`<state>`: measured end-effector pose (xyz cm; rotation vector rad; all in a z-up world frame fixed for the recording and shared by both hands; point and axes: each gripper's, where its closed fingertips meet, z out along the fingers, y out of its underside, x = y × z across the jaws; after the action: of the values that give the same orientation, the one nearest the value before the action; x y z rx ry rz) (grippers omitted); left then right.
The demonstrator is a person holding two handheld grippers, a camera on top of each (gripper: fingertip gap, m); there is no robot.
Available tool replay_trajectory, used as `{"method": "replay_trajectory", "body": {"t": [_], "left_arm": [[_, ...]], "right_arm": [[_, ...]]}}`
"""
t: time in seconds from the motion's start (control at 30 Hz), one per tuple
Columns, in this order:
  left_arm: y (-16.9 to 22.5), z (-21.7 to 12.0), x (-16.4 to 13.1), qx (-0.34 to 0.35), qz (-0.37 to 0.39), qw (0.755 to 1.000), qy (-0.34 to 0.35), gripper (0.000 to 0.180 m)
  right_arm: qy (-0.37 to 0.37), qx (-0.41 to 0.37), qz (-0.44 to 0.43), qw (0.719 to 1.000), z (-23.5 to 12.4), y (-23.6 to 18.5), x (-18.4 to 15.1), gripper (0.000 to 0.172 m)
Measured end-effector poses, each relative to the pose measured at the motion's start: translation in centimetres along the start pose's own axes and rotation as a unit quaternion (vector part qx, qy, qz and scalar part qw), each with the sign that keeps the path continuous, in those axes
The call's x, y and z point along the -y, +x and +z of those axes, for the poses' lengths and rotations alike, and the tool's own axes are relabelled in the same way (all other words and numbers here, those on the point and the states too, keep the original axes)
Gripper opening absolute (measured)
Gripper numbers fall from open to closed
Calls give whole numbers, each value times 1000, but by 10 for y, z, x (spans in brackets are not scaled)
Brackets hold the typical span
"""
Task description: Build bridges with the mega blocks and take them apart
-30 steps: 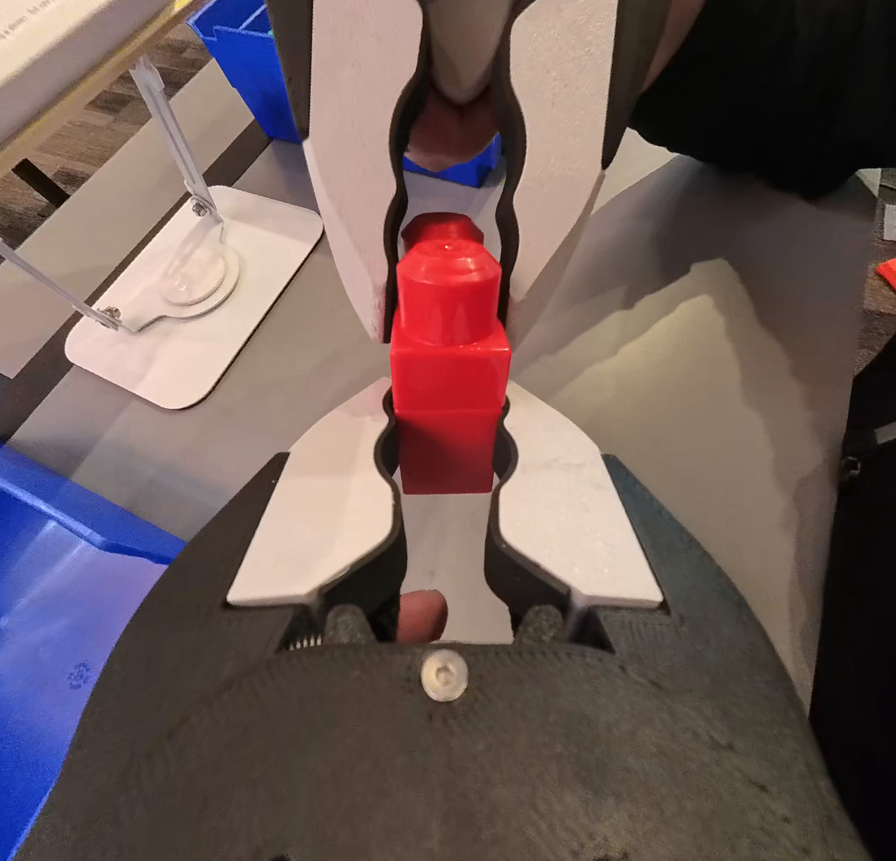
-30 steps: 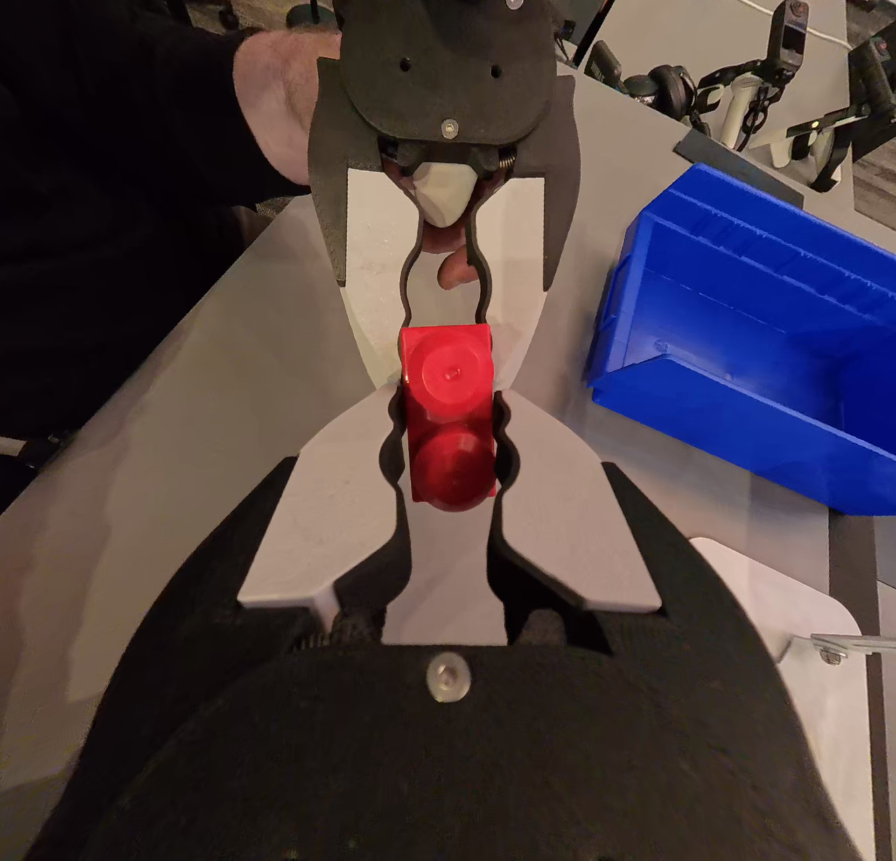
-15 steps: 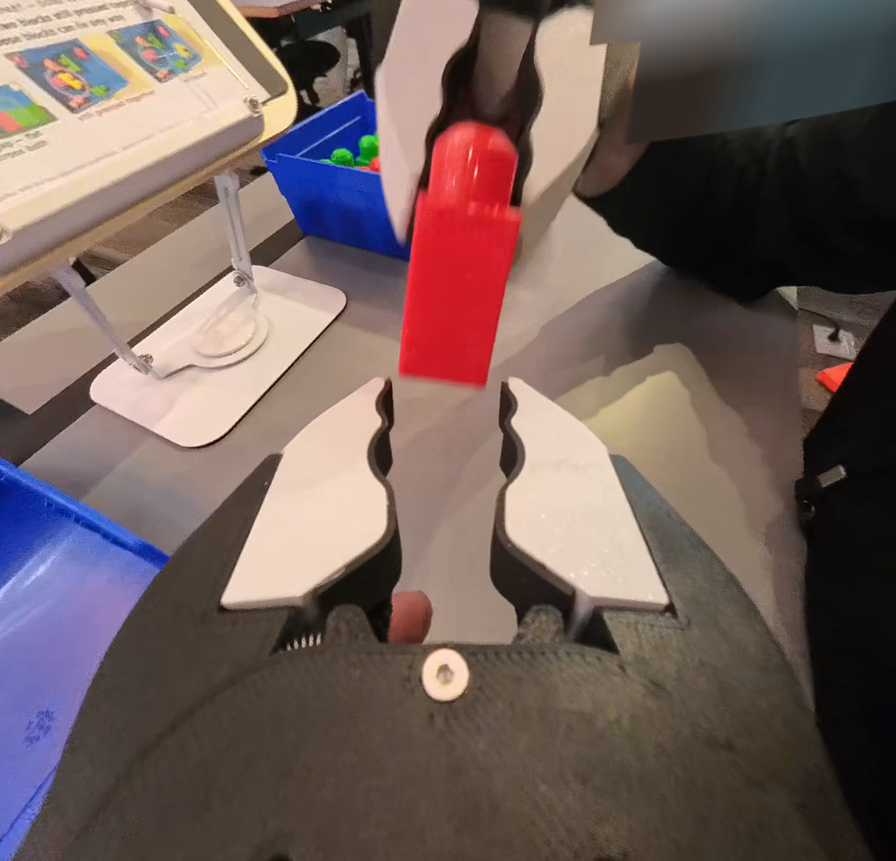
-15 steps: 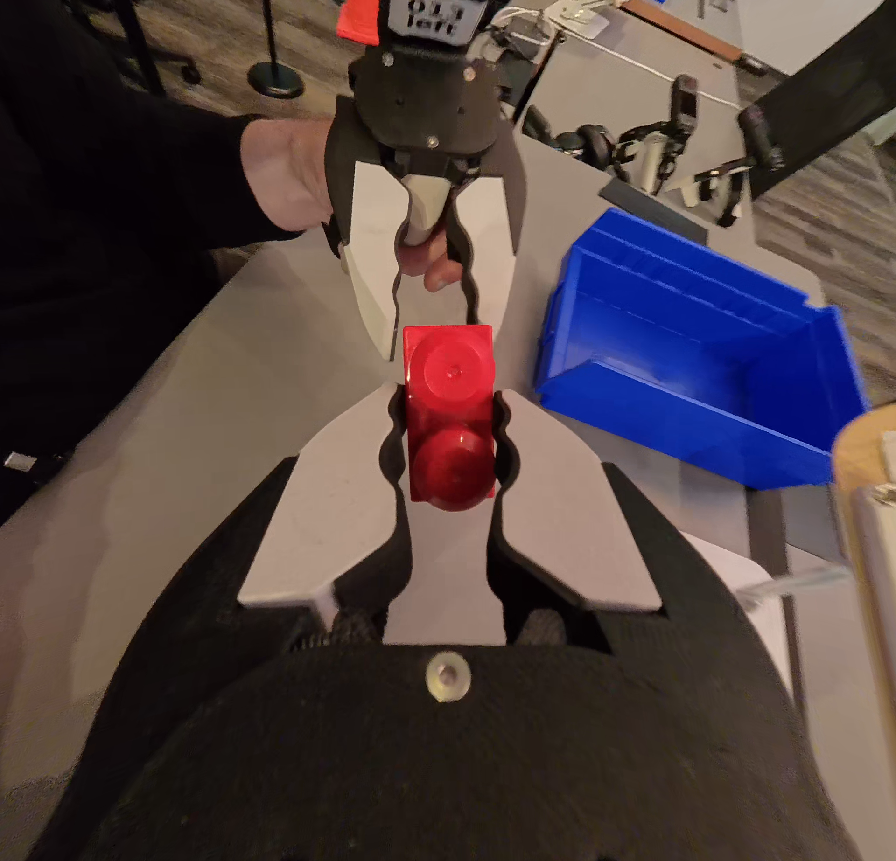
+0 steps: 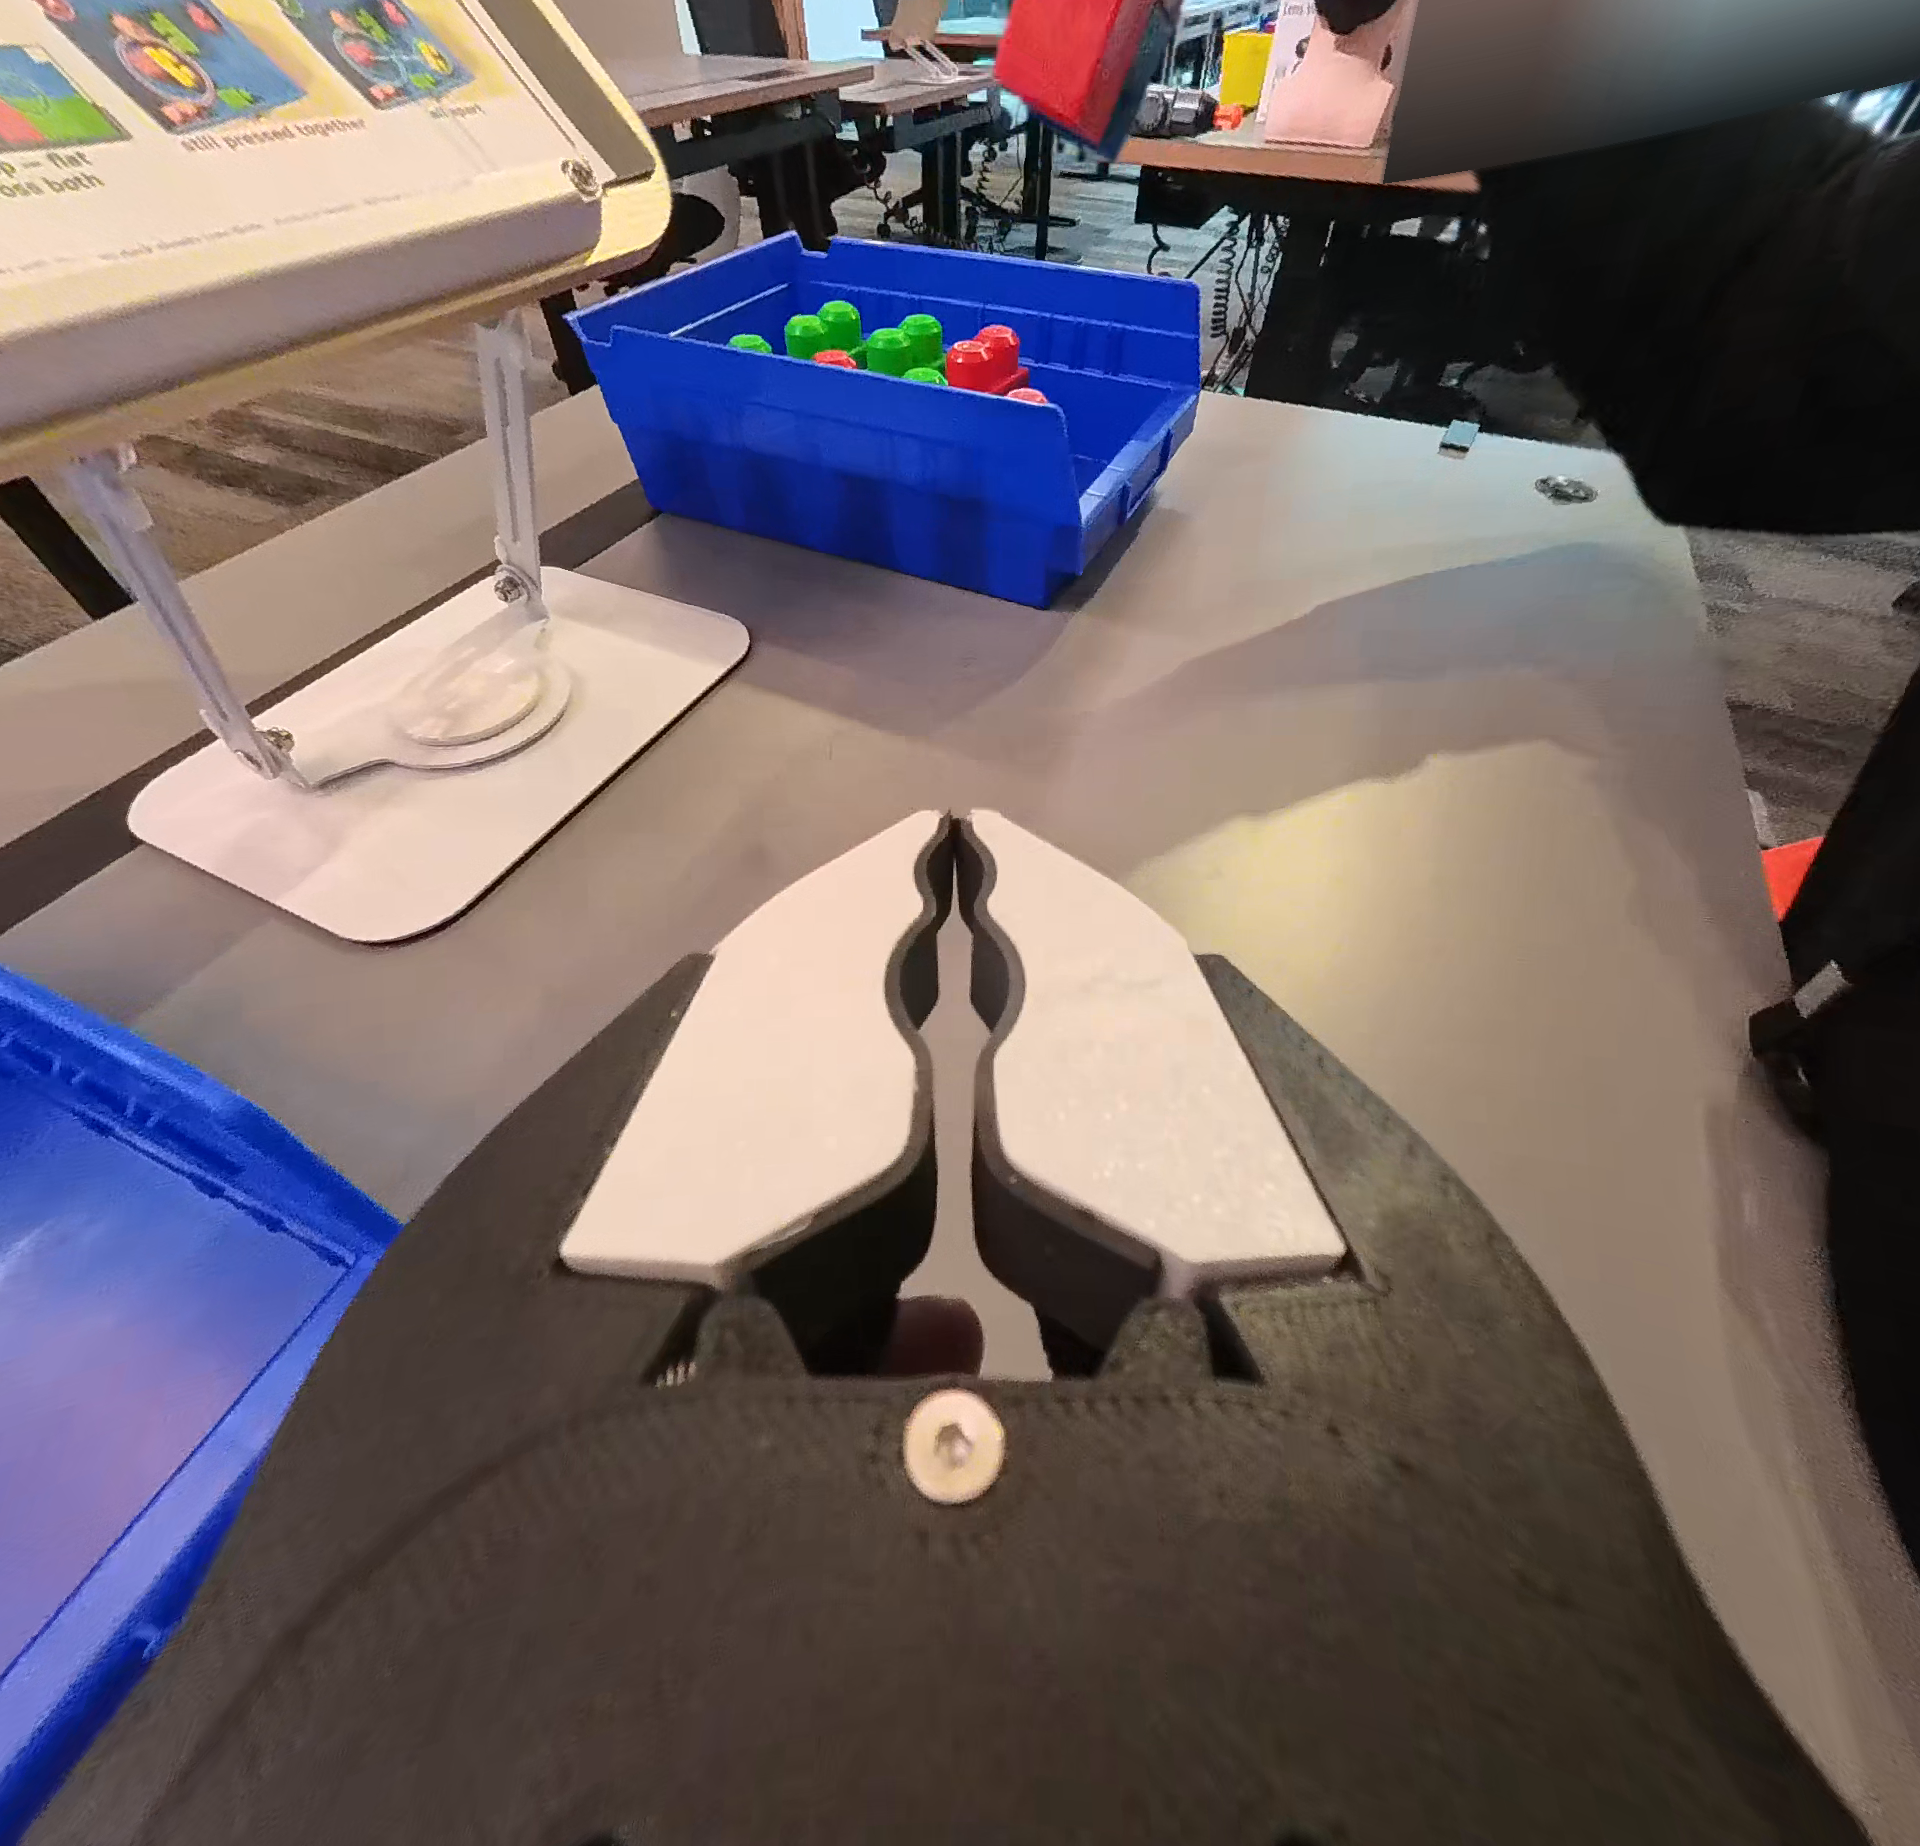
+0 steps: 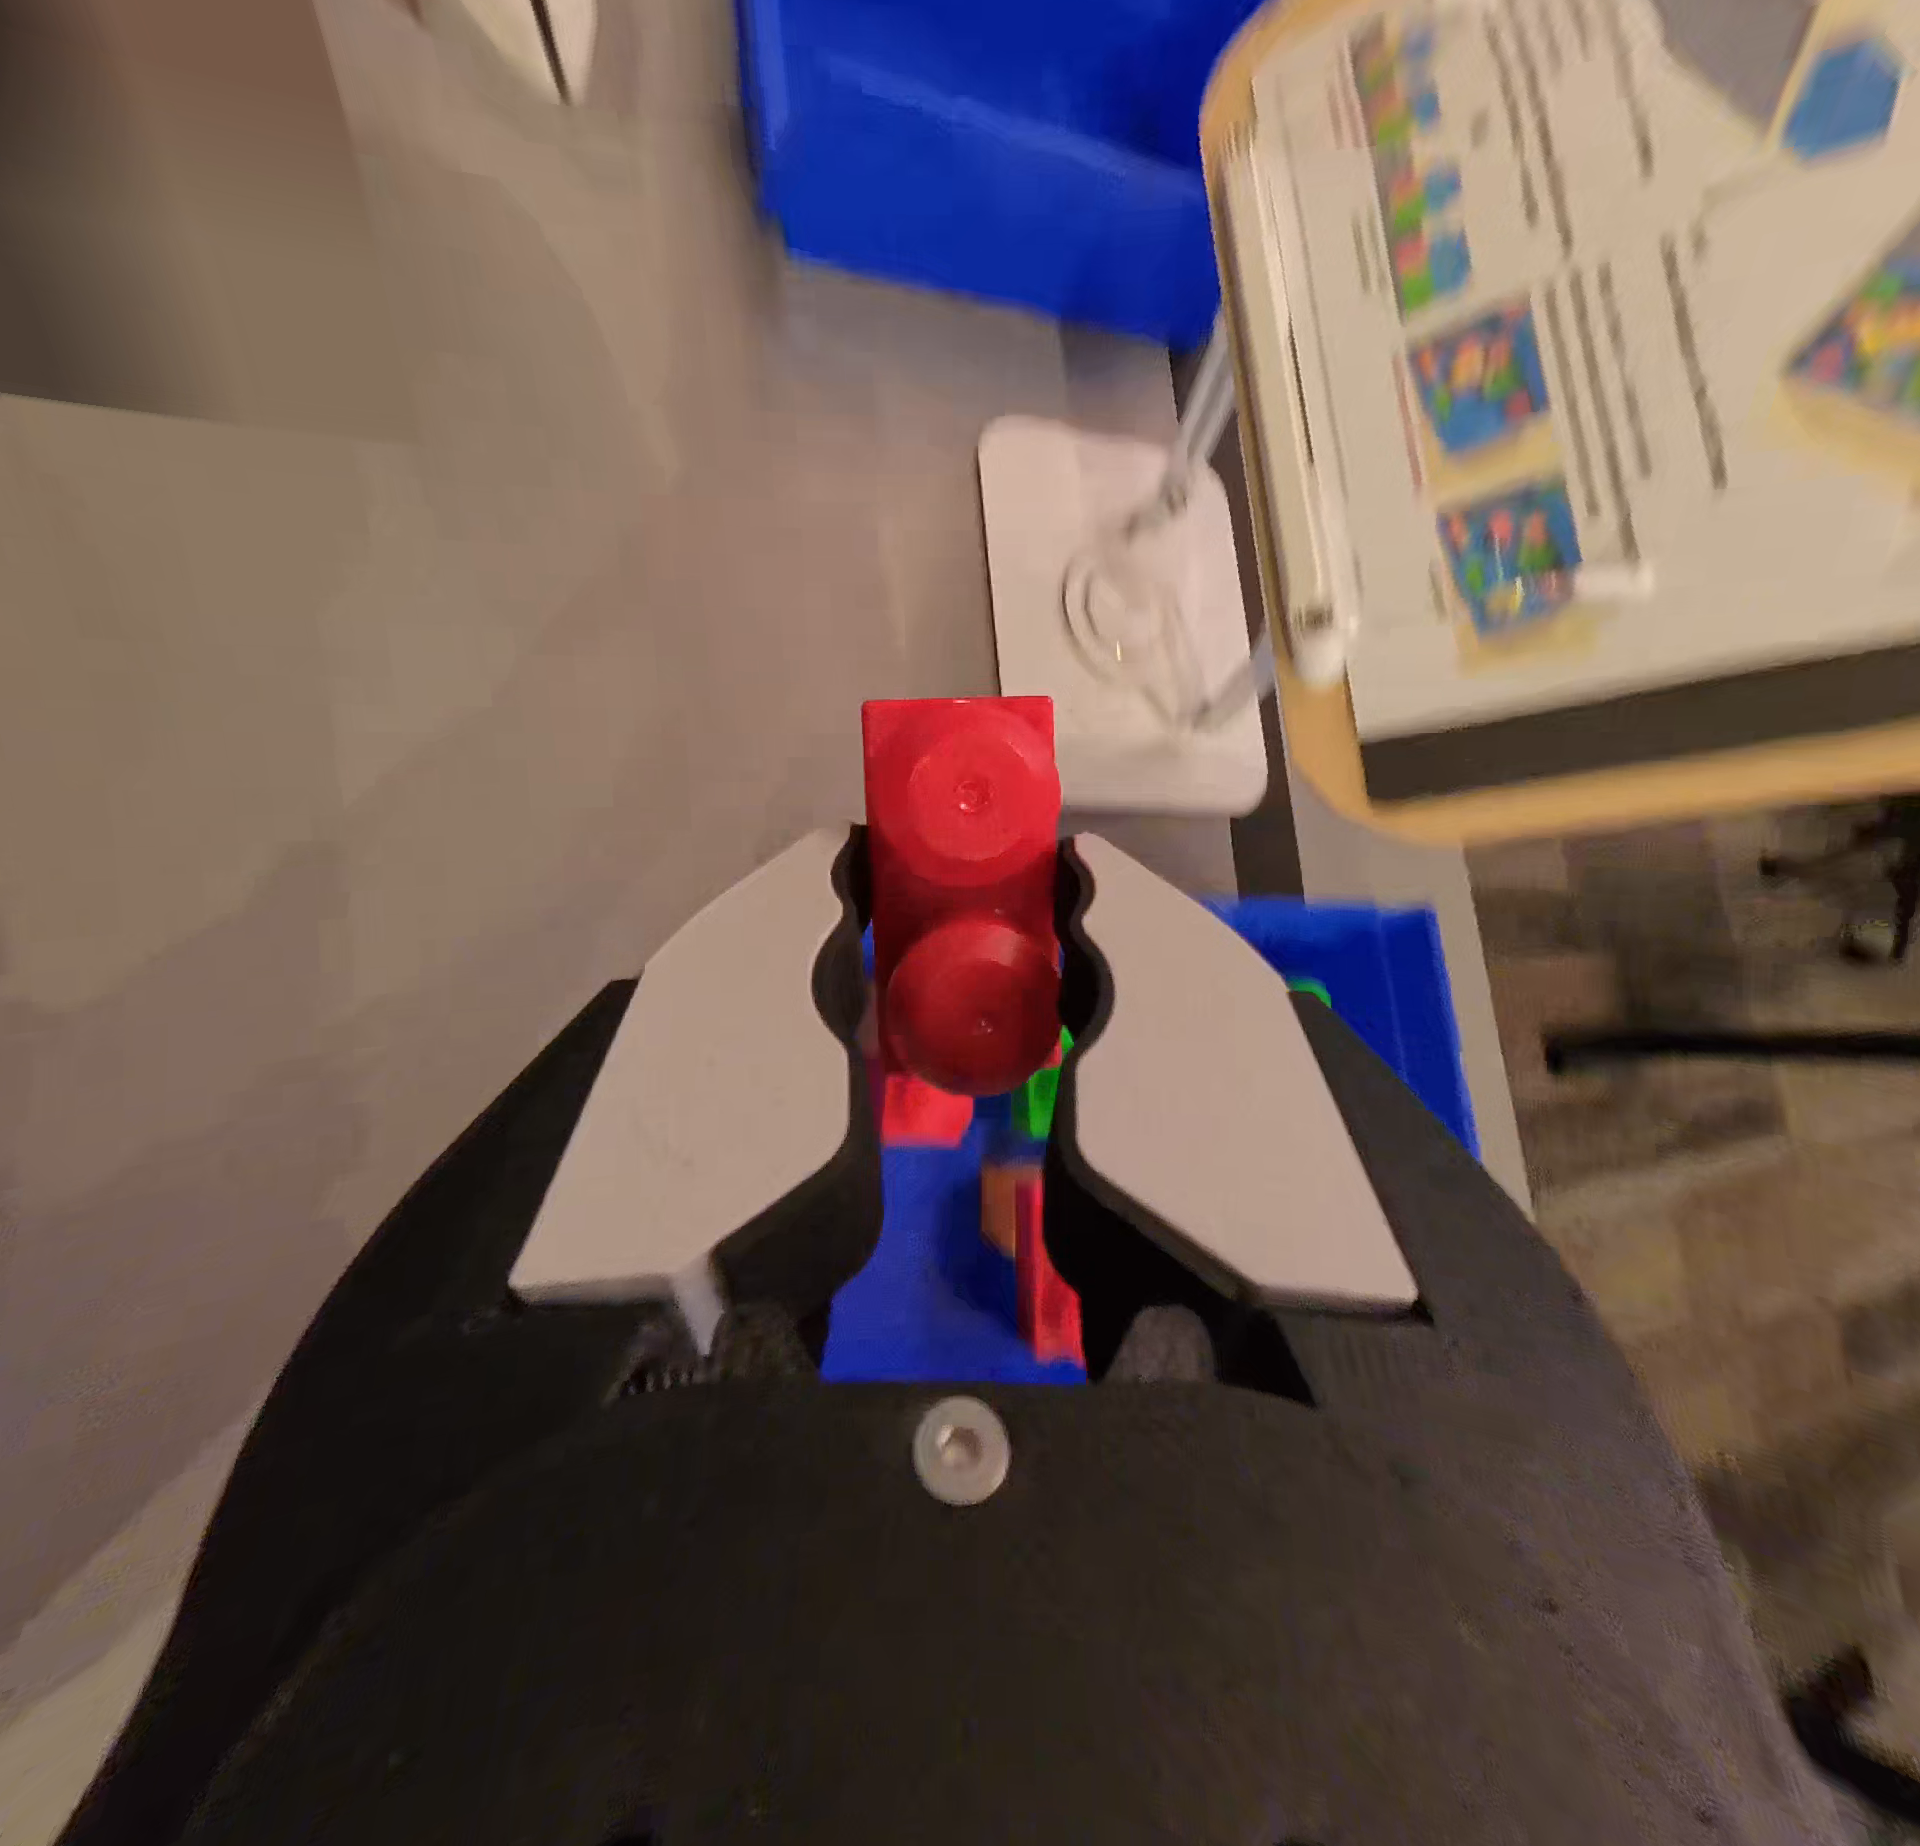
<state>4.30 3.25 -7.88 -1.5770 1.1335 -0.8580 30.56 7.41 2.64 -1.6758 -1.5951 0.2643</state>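
**Red block carried over the bin, left tongs empty**

The grey worktop (image 5: pixel 1351 653) carries a blue bin (image 5: pixel 883 466) at 12 o'clock, with green and red blocks inside. The right tongs (image 6: pixel 961 851) pinch a two-stud red block (image 6: pixel 961 809) by its flat sides: probably light, rigid, smooth plastic, best gripped there. The left tongs (image 5: pixel 951 820) are closed on nothing. The right view is blurred; bin contents below are partly hidden.

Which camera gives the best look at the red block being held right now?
The right wrist view: the red block sits centred between the right gripper fingers, both studs facing the camera. The left wrist view catches only a cropped corner of it at the top edge.
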Motion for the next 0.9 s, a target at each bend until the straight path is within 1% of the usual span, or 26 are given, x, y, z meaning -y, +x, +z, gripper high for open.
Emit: {"method": "replay_trajectory", "body": {"t": [0.1,0.17,0.27,0.37,0.53,0.73,0.9], "left_arm": [[1,2,-1,-2,2,1000,-1,0],[1,3,-2,-1,0,1000,-3,0],[2,4,-1,-5,-5,1000,0,0],[2,6,0,-5,-3,1000,-1,0],[3,9,0,-4,-1,1000,-3,0],[2,9,-2,-7,-4,1000,-5,0],[1,9,-4,-9,-7,1000,-7,0]], "right_arm": [[-44,4,35,998,-19,0,-45,35],[-81,10,50,995,-23,-2,-75,35],[-120,27,77,989,-17,-6,-114,35],[-145,40,85,985,-3,-9,-140,35],[-187,69,84,976,20,-10,-163,35],[-253,88,70,961,39,-9,-189,35],[-276,107,76,952,49,-9,-204,35]]}}
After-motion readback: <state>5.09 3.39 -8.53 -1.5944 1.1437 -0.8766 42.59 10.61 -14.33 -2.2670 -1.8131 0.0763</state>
